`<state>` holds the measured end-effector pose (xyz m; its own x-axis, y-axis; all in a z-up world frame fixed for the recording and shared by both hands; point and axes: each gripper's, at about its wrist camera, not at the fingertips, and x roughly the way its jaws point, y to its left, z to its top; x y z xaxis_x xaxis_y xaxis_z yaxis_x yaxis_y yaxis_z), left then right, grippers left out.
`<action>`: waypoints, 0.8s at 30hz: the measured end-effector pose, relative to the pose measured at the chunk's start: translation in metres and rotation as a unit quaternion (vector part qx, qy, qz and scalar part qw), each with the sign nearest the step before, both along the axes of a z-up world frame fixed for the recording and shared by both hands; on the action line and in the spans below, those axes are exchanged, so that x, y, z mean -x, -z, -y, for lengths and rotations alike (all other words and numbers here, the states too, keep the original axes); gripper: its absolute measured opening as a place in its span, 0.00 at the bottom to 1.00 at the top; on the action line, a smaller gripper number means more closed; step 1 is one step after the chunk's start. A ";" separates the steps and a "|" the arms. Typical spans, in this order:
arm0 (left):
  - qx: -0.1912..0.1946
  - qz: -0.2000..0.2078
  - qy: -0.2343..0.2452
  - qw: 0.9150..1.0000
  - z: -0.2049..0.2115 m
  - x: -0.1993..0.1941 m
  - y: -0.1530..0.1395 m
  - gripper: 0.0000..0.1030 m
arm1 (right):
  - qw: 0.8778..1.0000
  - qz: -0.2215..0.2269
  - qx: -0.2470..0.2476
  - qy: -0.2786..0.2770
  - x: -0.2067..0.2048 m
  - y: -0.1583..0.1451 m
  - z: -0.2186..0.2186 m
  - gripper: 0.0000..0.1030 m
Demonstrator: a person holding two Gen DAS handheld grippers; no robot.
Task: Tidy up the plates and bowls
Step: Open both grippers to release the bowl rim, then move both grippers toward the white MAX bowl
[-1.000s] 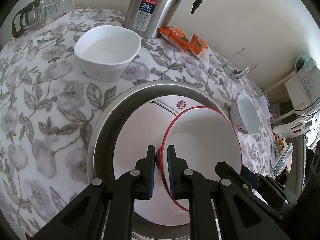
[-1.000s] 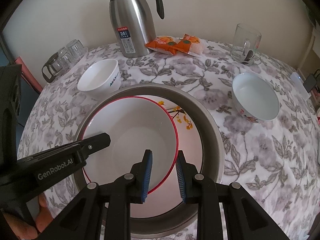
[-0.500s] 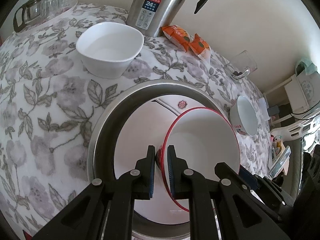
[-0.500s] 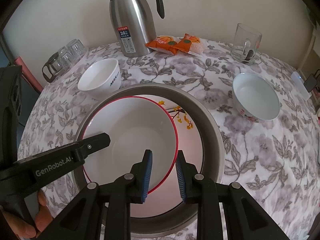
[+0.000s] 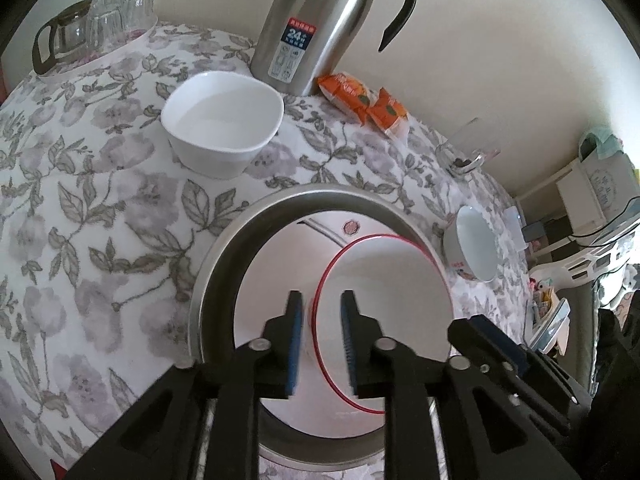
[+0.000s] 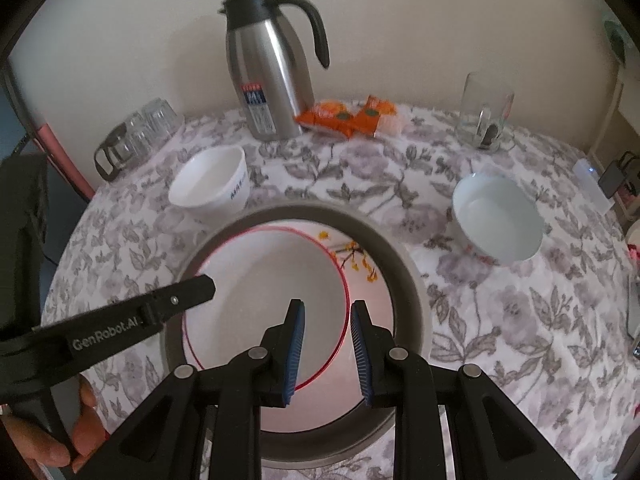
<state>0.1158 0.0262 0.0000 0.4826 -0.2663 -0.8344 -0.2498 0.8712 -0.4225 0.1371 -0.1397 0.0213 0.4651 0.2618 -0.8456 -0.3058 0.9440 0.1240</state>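
The tablecloth (image 6: pixel 500 320) is showing grey flowers and leaves on white. A red line is running round the rim of the white bowl (image 6: pixel 264 296), which is sitting in a white plate (image 6: pixel 372 300) carrying yellow blossoms and what may be a small red seal; the grey metal basin (image 5: pixel 224 264) is ringing both. The squarish bowl (image 5: pixel 224 120) is gleaming plain white with blue lettering on its side. The round bowl (image 6: pixel 498 226) is looking pale bluish-white, with red marks low on its wall. The flask (image 6: pixel 266 80) is shining steel, black-topped, wearing a blue and red label. Orange packets (image 6: pixel 348 116) are lying beside it. Blue pads (image 6: pixel 294 344) are lining the black grippers.
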 end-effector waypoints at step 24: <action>-0.126 0.007 -0.090 0.988 -0.037 0.012 -0.019 0.84 | 0.998 0.014 -0.008 0.053 -0.005 -0.009 0.018 0.83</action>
<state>0.1037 0.0633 0.0194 0.5150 0.0400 -0.8562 -0.4068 0.8906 -0.2031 0.1416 -0.1575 0.0307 0.5140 0.2234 -0.8282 -0.2069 0.9693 0.1331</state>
